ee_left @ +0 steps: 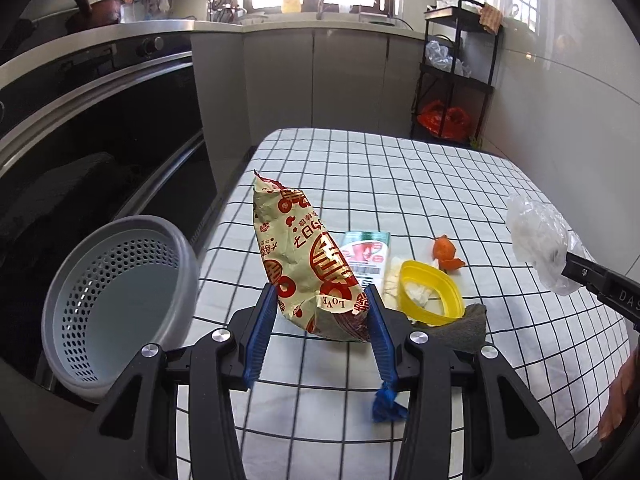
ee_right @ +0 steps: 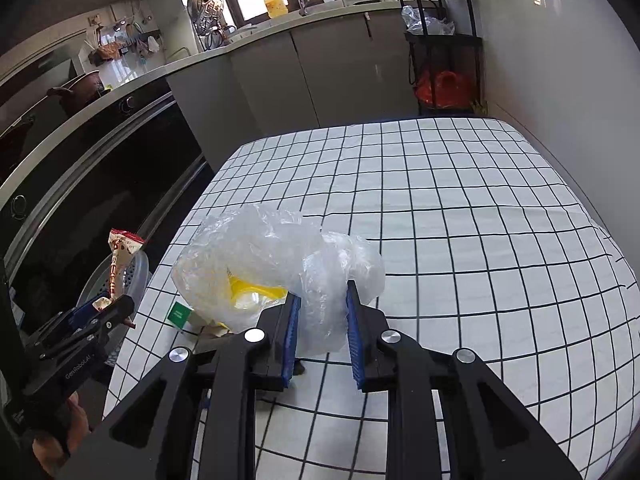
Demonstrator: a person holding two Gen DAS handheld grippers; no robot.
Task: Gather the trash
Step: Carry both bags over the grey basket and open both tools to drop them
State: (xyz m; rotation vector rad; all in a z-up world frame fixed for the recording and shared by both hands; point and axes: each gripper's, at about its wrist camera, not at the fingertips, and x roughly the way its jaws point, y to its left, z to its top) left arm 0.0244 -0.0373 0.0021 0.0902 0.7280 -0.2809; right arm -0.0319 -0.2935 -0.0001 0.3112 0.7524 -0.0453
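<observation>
My left gripper (ee_left: 320, 292) is shut on the lower end of a crumpled gold and red snack bag (ee_left: 296, 248), holding it upright just above the checked tablecloth (ee_left: 400, 168). A grey perforated basket (ee_left: 60, 308) stands beside the table's left edge. My right gripper (ee_right: 320, 296) is shut on a scrunched clear plastic bag (ee_right: 272, 248); in the left wrist view the right gripper (ee_left: 576, 268) and the plastic bag (ee_left: 536, 236) hang at the right. On the cloth lie a yellow plastic ring (ee_left: 412, 270), orange peel (ee_left: 444, 250), a green and white packet (ee_left: 368, 252) and white tissue (ee_left: 394, 280).
A grey cloth (ee_left: 460, 328) lies by the yellow ring. Black oven fronts (ee_left: 100, 120) run along the left, close to the table. A black rack (ee_left: 456, 80) with red bags stands beyond the far edge, against the white wall. A hand shows at lower right.
</observation>
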